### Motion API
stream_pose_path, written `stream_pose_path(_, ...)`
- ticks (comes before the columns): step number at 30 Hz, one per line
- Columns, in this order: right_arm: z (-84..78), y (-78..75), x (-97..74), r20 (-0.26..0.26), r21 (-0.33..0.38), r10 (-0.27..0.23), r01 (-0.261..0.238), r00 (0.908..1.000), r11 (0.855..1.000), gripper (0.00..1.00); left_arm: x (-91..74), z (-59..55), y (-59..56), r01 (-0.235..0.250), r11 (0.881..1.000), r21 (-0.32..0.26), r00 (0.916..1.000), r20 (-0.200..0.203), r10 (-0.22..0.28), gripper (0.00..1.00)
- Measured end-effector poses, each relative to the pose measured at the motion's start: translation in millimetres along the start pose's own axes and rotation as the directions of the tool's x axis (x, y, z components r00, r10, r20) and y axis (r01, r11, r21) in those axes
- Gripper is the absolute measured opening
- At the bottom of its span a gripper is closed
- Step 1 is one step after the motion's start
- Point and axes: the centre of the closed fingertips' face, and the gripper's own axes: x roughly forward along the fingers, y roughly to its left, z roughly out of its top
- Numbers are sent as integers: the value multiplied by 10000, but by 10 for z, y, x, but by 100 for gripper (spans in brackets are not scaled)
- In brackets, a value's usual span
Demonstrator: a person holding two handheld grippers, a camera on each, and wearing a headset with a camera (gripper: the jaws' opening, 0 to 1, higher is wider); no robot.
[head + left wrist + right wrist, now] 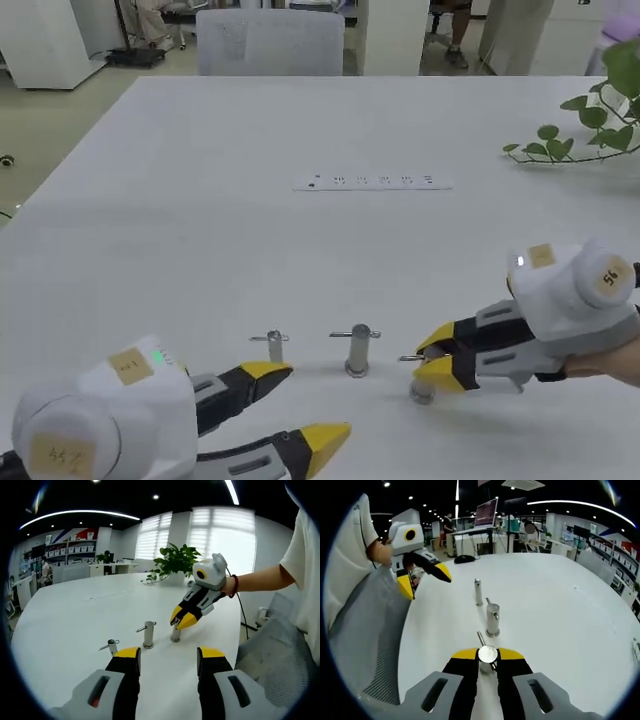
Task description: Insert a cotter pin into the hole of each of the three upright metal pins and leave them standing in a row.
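Pin [422, 396] — base visible, rest behind right gripper [434, 355].

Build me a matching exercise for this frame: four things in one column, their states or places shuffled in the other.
Column one:
1 left gripper
2 right gripper
3 middle metal pin
4 plant

Column two:
A jaws shut on the end metal pin
B at the far right edge of the table
C jaws open, holding nothing
D standing free, cotter pin through it

Pairs: 1-C, 2-A, 3-D, 4-B
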Motion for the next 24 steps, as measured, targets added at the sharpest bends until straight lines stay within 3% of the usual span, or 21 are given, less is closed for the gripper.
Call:
stream_pose_path(14,36,-181,-52,-57,-13,-423,423,9991,9991,14,-158,-31,95,-570,9983,-93,9984,-16,570,51)
stream_pose_path(24,-16,-263,-88,-225,44,-457,458,9987,9989,14,-188,-38,107,-663,9977,-104,9978,-25,663,54)
